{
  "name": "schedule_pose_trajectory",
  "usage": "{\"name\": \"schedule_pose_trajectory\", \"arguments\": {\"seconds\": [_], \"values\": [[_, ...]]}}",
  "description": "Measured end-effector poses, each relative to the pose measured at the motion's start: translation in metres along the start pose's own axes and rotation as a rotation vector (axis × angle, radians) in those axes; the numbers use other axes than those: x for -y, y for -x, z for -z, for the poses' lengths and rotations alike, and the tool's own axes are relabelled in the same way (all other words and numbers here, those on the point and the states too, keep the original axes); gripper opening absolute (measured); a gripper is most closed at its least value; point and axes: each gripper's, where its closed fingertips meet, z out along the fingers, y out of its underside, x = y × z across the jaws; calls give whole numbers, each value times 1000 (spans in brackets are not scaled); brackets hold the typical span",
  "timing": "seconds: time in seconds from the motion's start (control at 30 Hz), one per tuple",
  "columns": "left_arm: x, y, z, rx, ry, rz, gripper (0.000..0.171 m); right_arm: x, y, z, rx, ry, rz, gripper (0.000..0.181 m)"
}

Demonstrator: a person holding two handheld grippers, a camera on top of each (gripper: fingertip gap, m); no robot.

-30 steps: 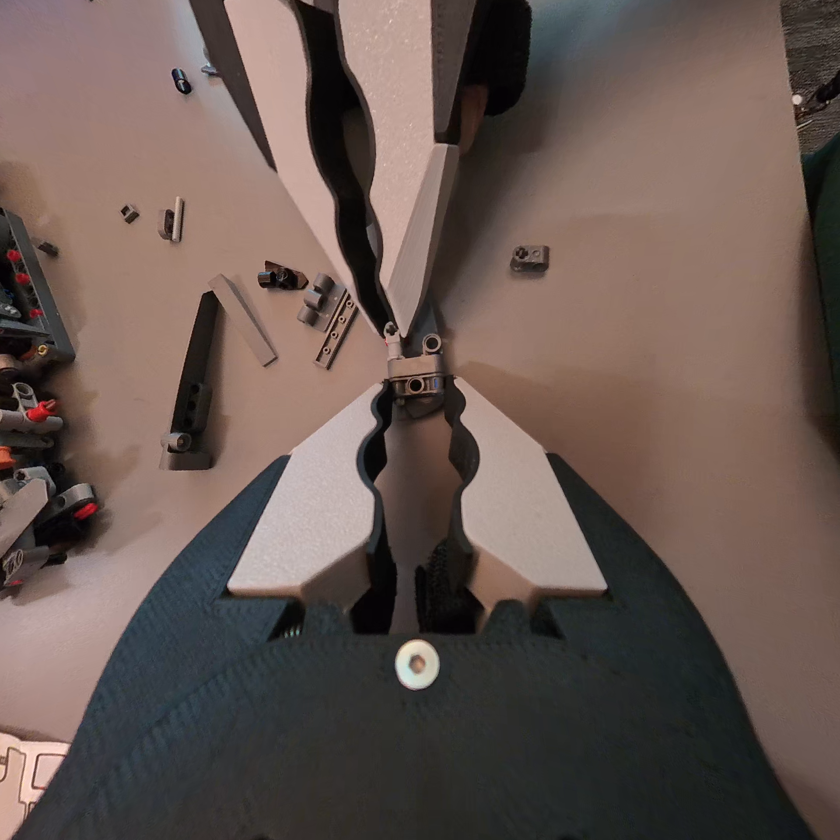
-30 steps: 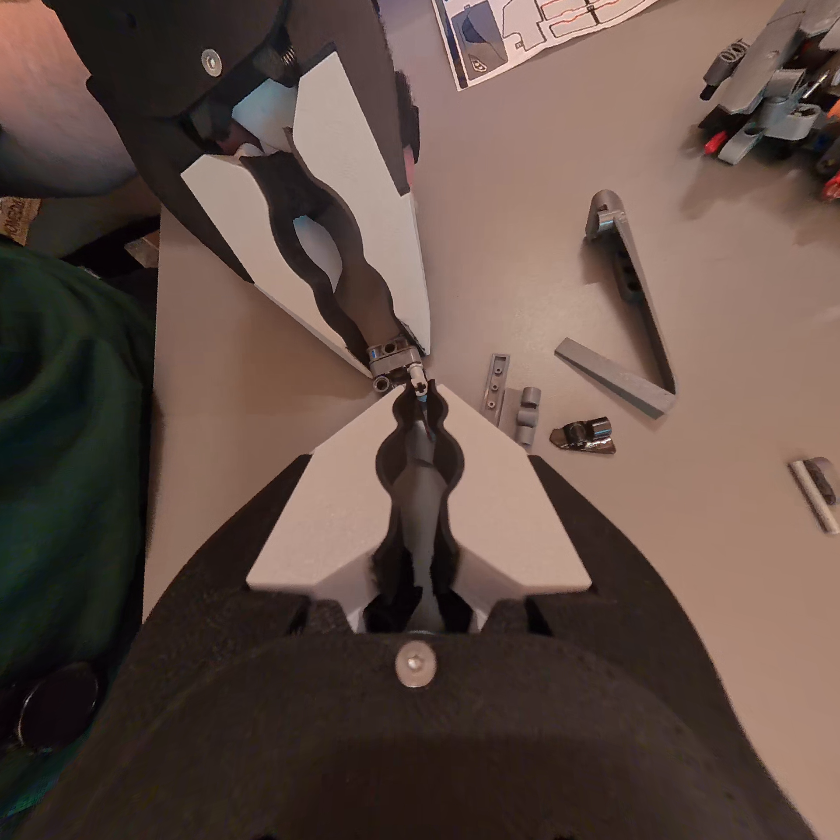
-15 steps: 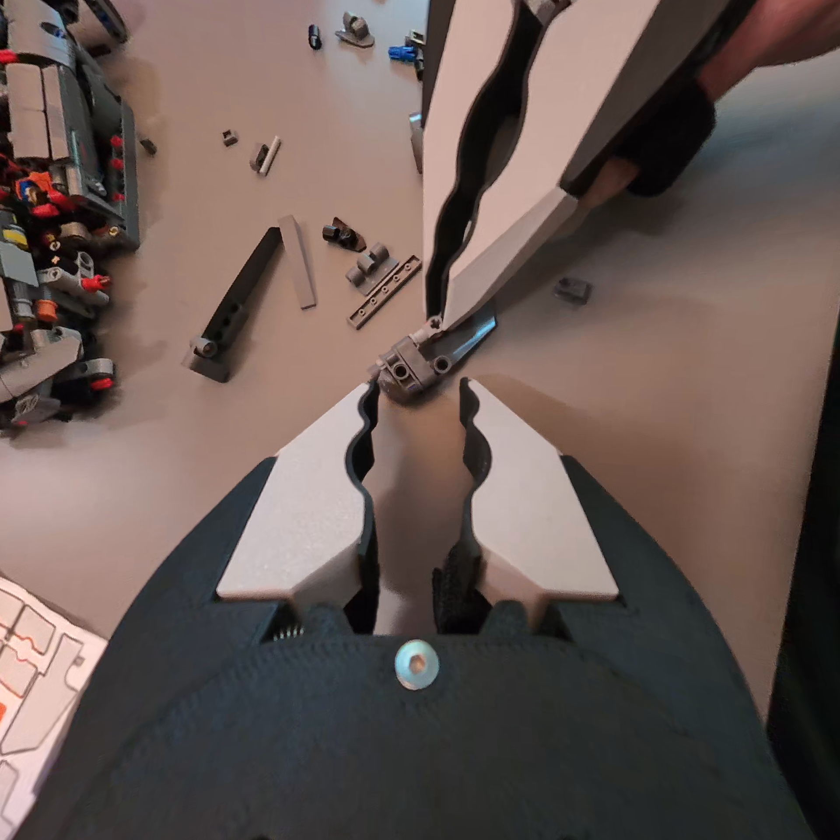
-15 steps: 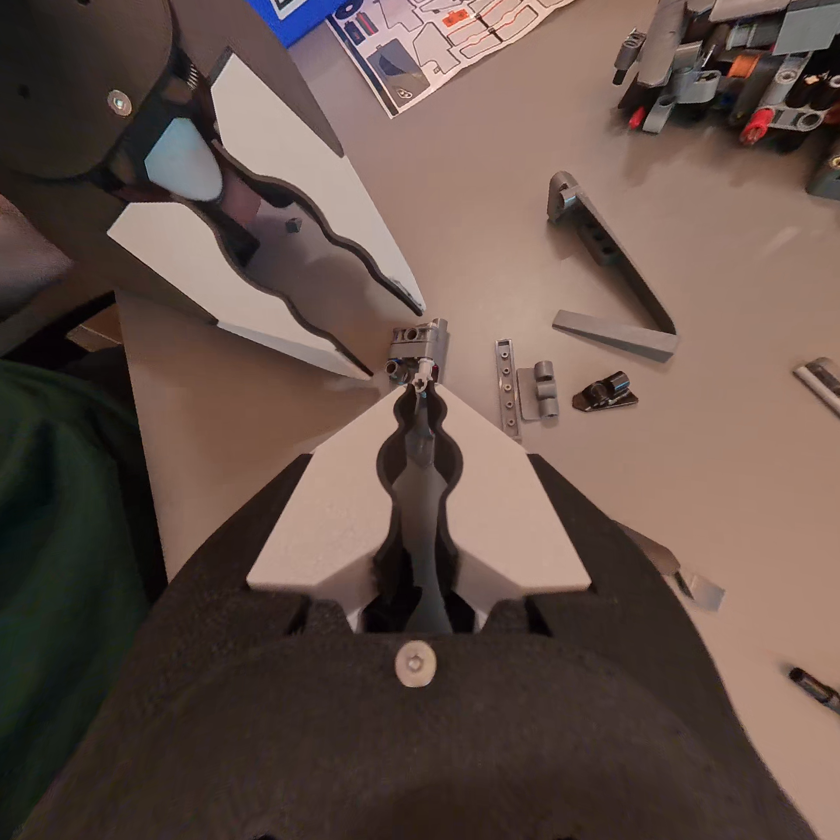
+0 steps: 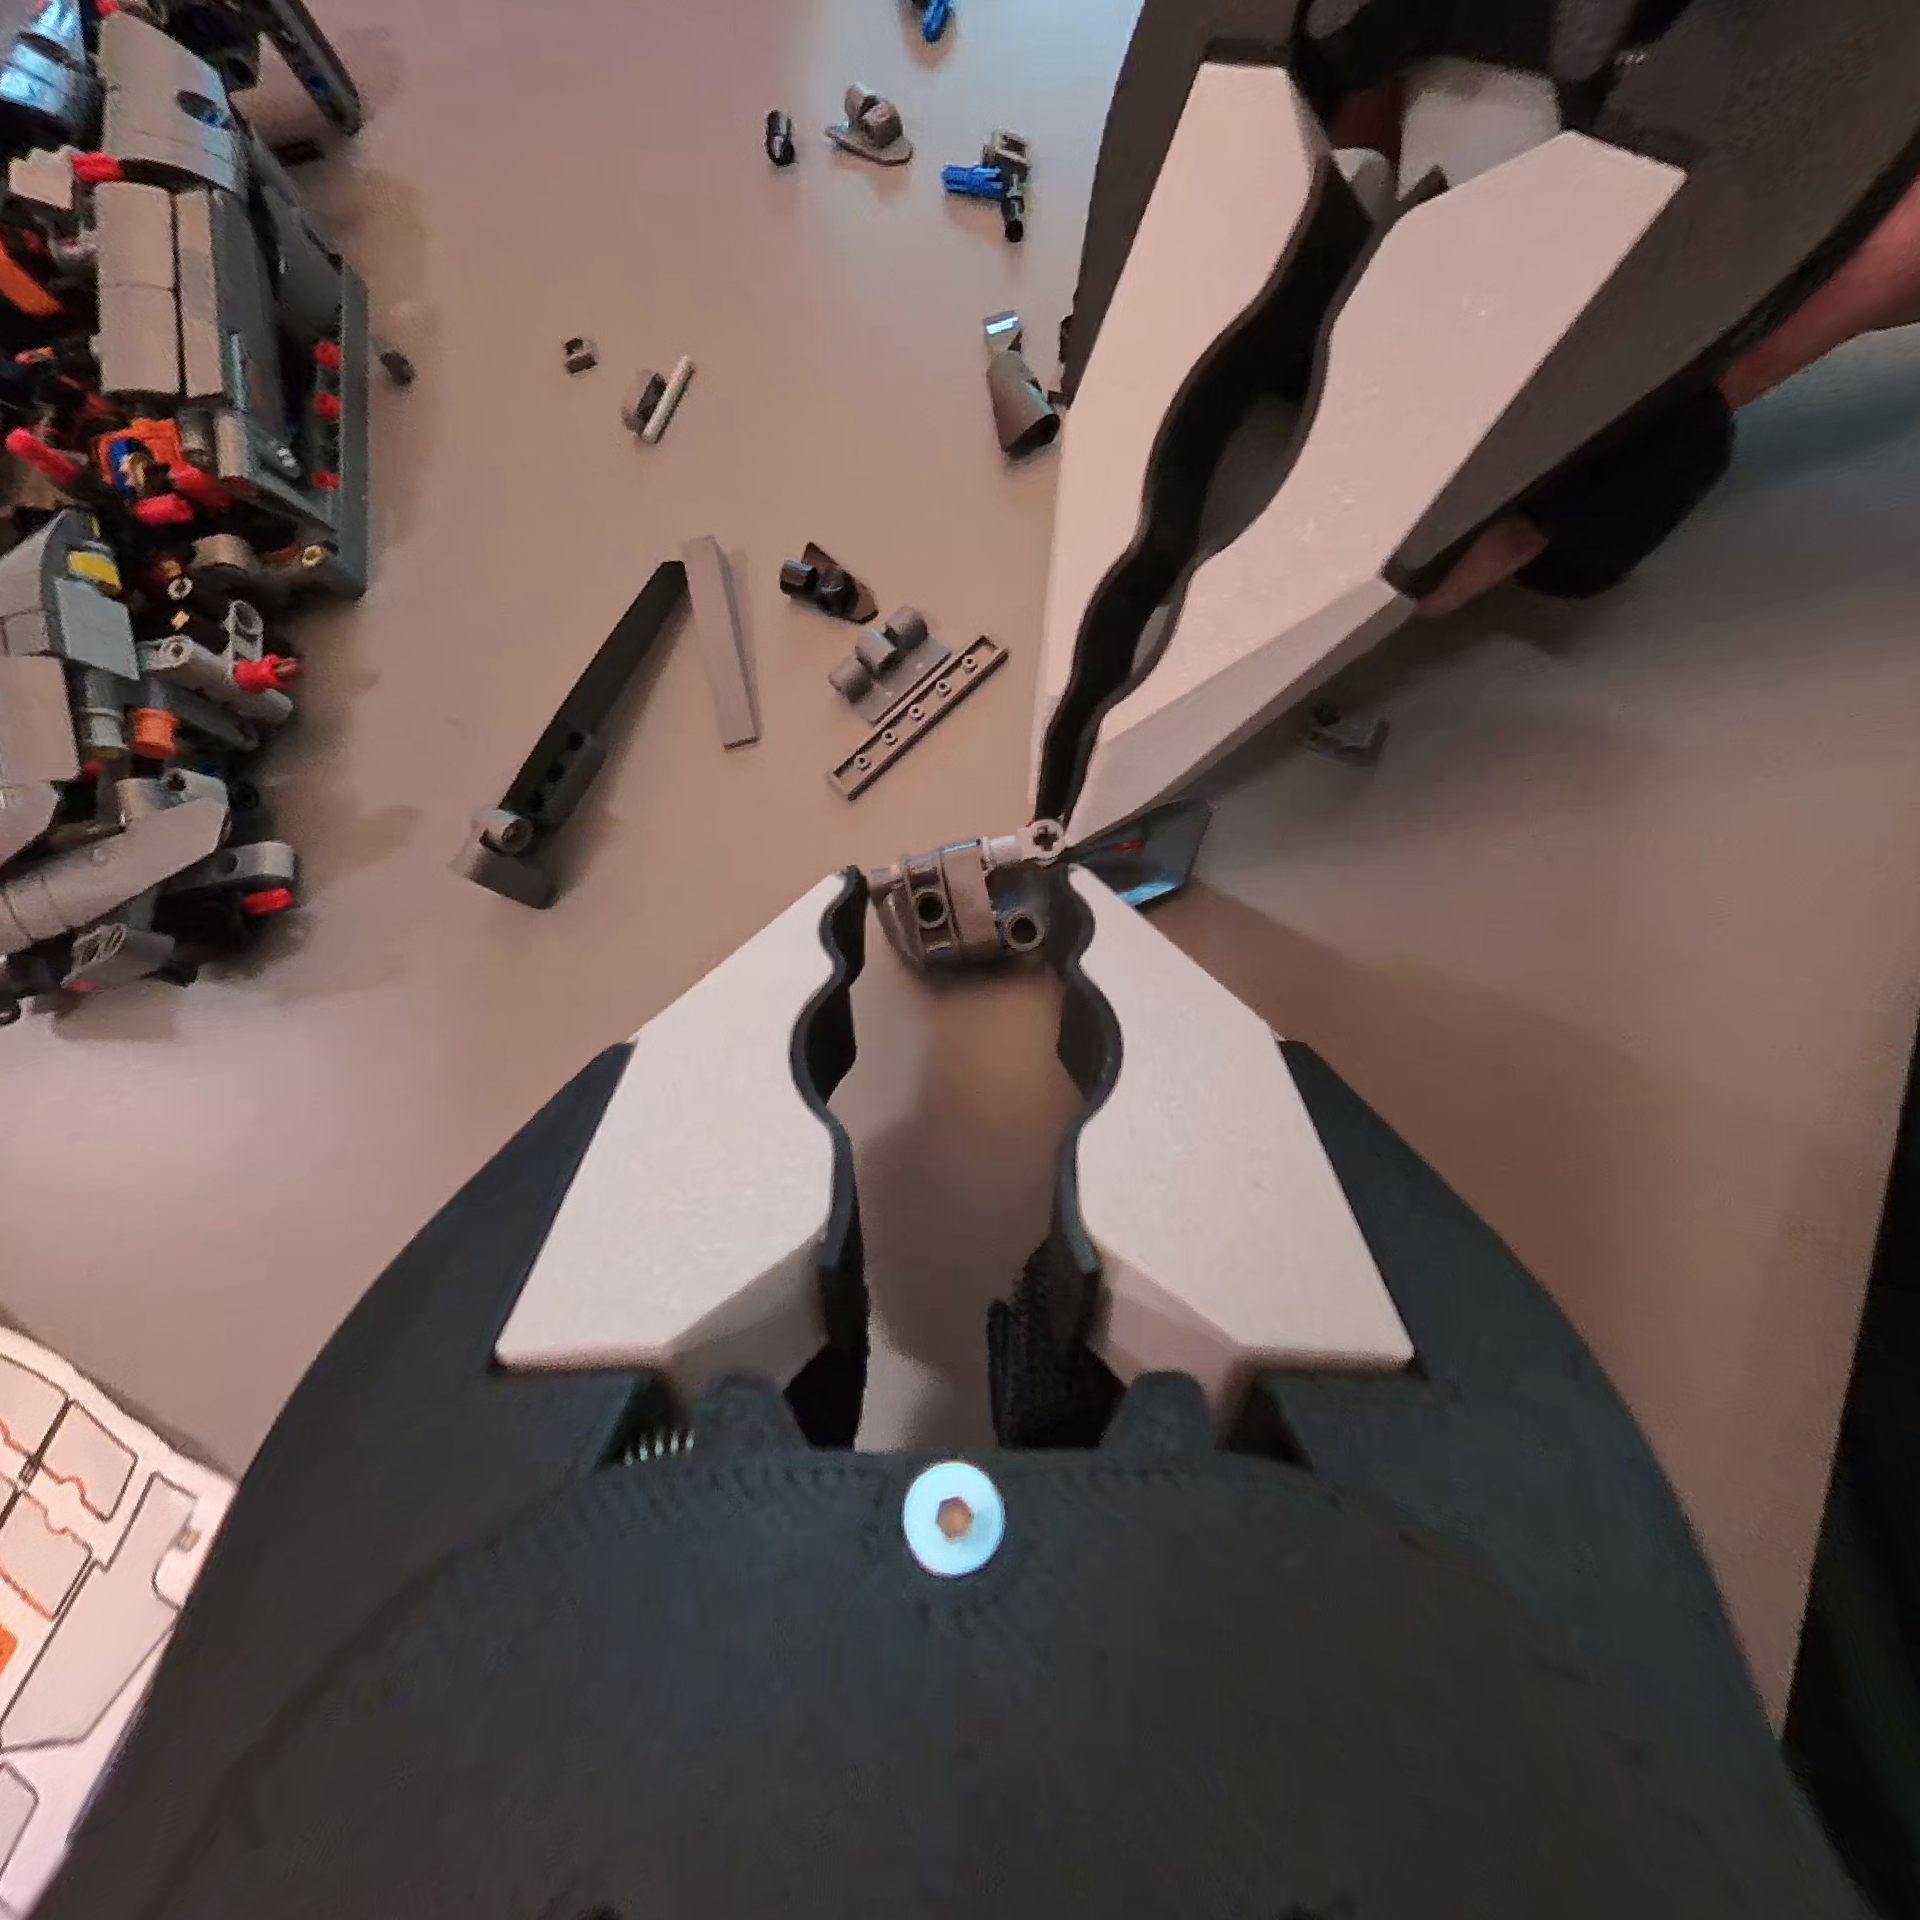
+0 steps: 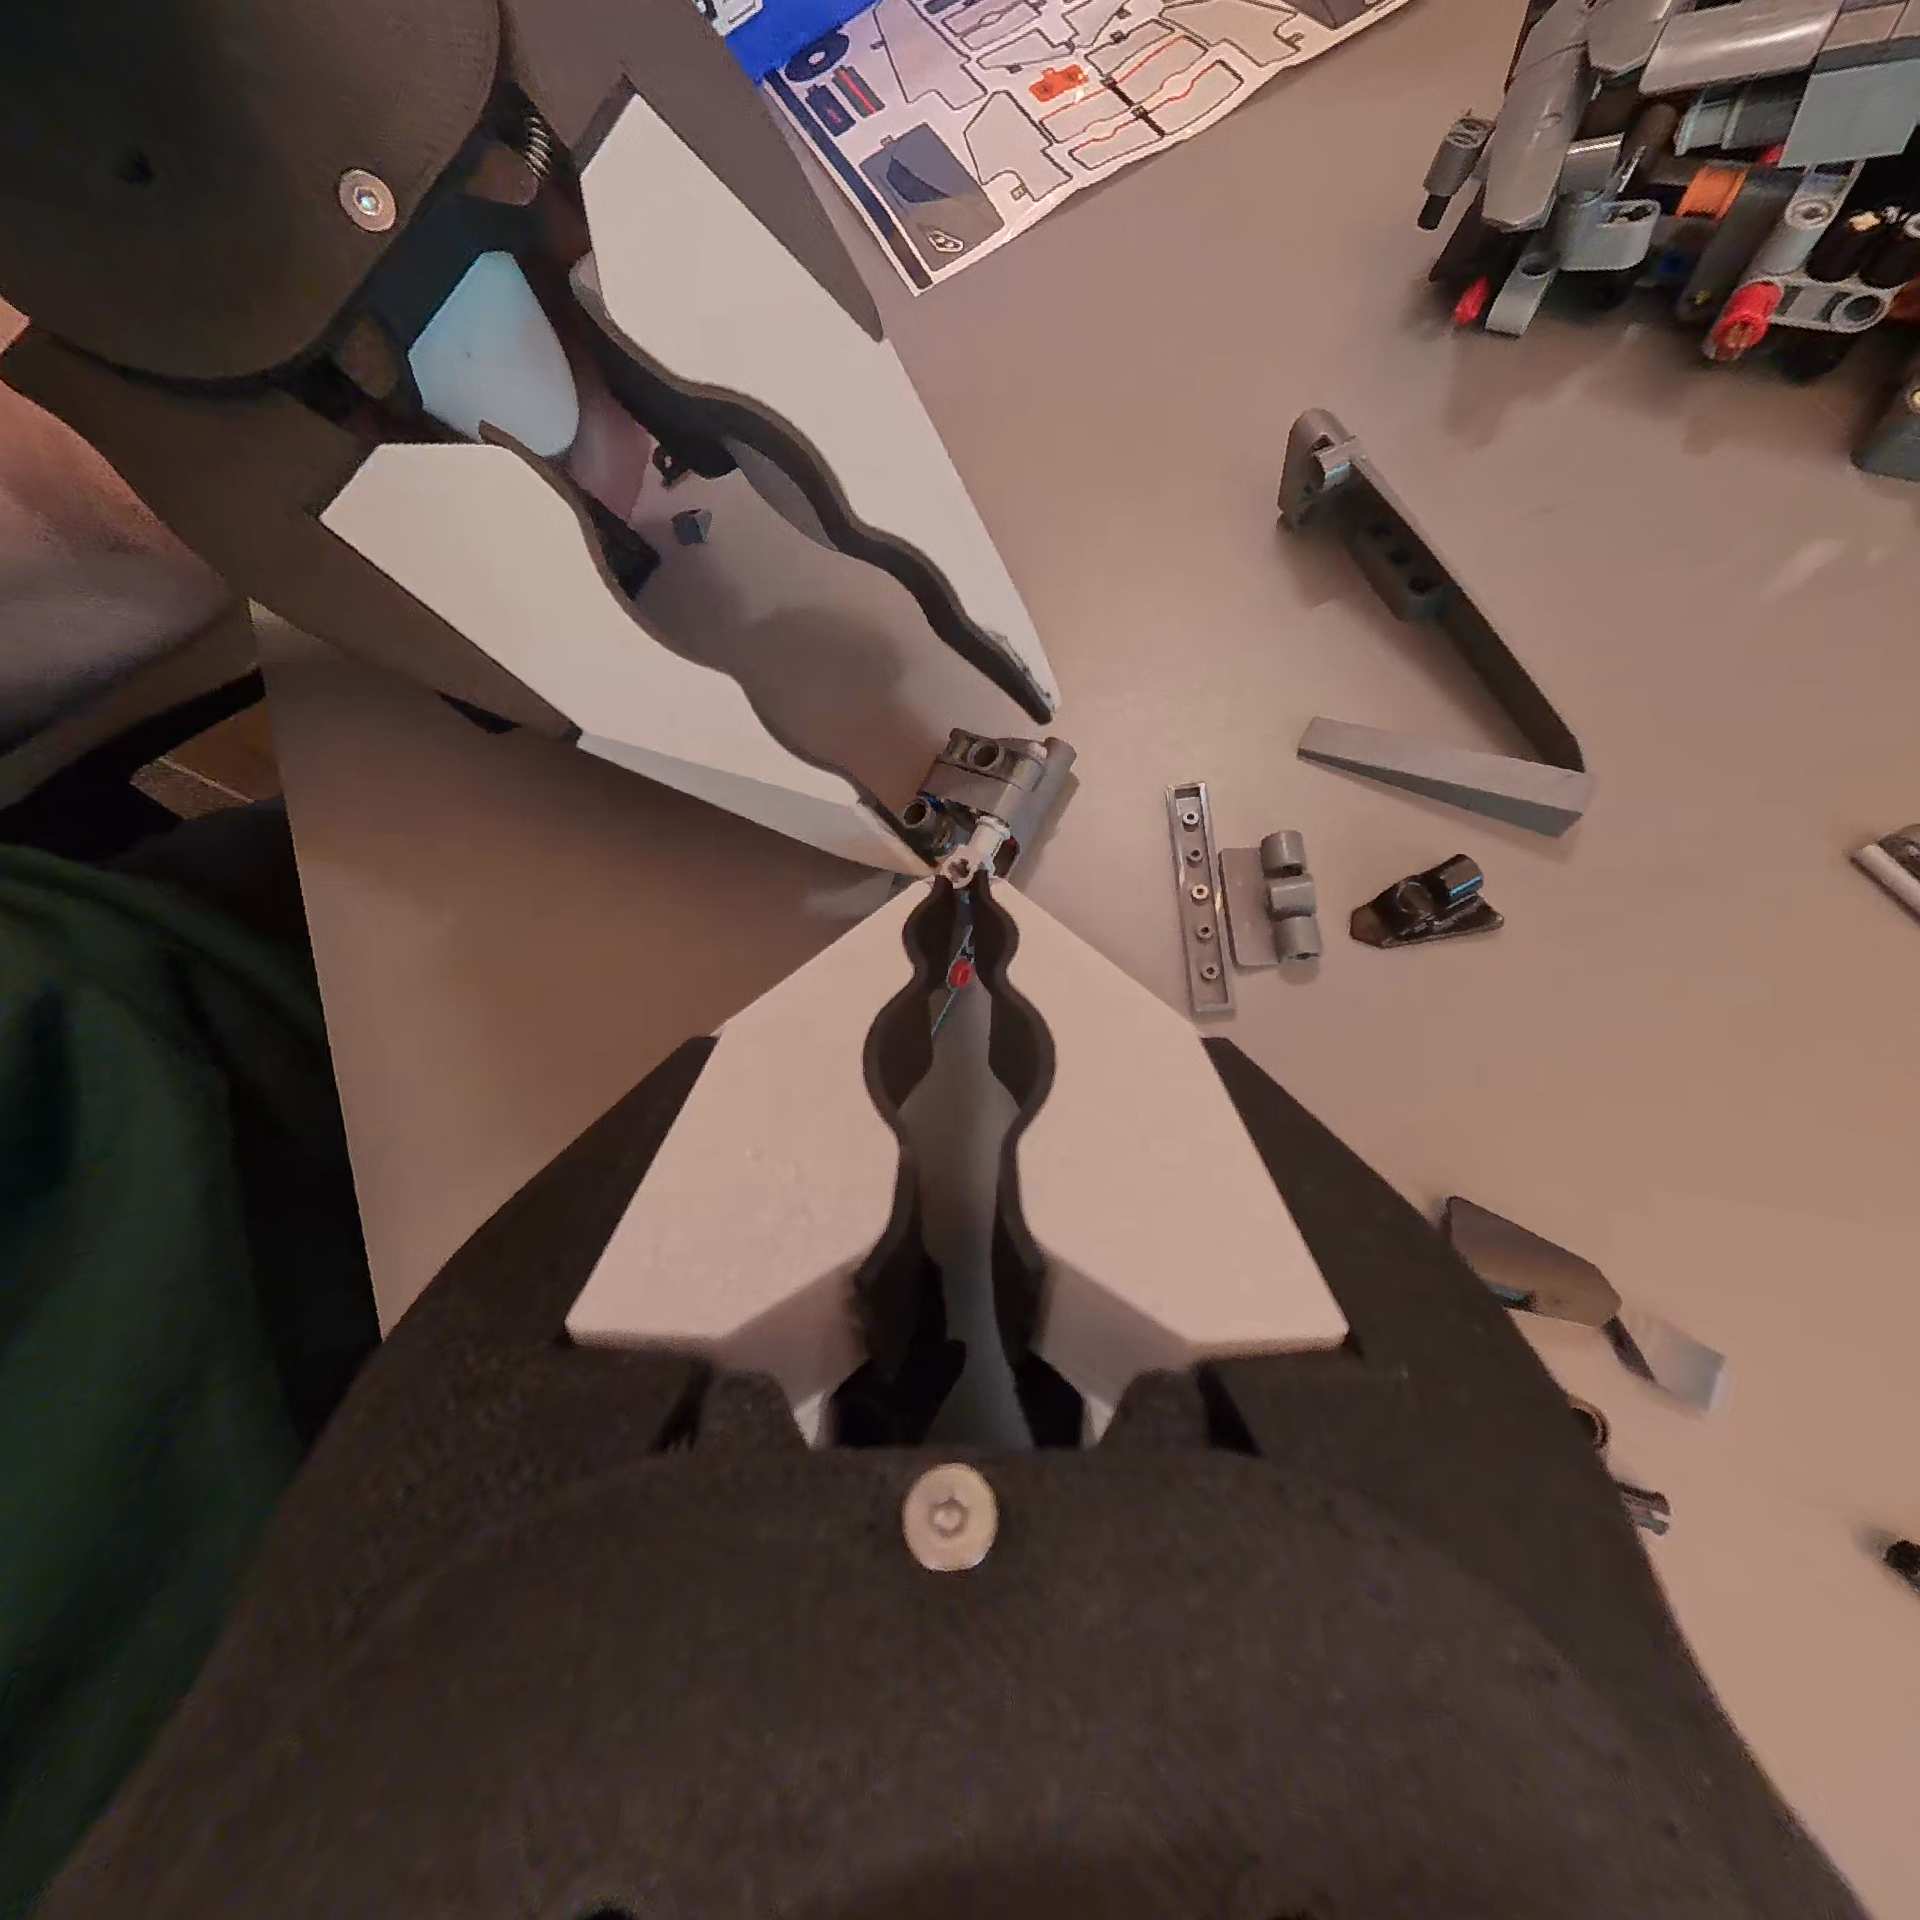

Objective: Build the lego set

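Note:
My left gripper [image 5: 961, 883] is open, and a small grey connector block [image 5: 951, 909] sits between its fingertips without being clamped. The block hangs on a light axle pin [image 5: 1039, 831] at the end of a dark curved panel piece [image 5: 1153, 842]. My right gripper [image 6: 961, 883] is shut on that panel piece [image 6: 971, 1195], which runs back between its fingers. In the right wrist view the block [image 6: 987, 774] sits just past my tips, with the open left gripper [image 6: 977, 779] coming in from the upper left. The right gripper [image 5: 1049, 821] enters the left wrist view from the upper right.
A partly built grey model [image 5: 156, 416] stands at the left; it also shows in the right wrist view [image 6: 1714, 156]. Loose parts lie between: a long black beam [image 5: 582, 727], a grey slope tile [image 5: 727, 644], a holed plate [image 5: 920, 717]. An instruction sheet [image 6: 1039, 104] lies beyond. Left and right tips are no more than a few centimetres apart.
My left gripper has opened and let go of the connector block, which now stays on the axle of the piece in my right gripper. Both grippers have shifted over the table.

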Motion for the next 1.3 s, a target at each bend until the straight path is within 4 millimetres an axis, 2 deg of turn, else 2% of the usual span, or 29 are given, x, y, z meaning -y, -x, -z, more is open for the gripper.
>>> {"name": "schedule_pose_trajectory", "arguments": {"seconds": [0.33, 1.3], "values": [[-3, 4, -3, 38, 22, -43, 18, 2, 2, -1, -8, -7, 24, 0], [-2, 6, -5, 136, 41, -217, 14, 4, 0, -3, -71, -17, 49, 0]]}}
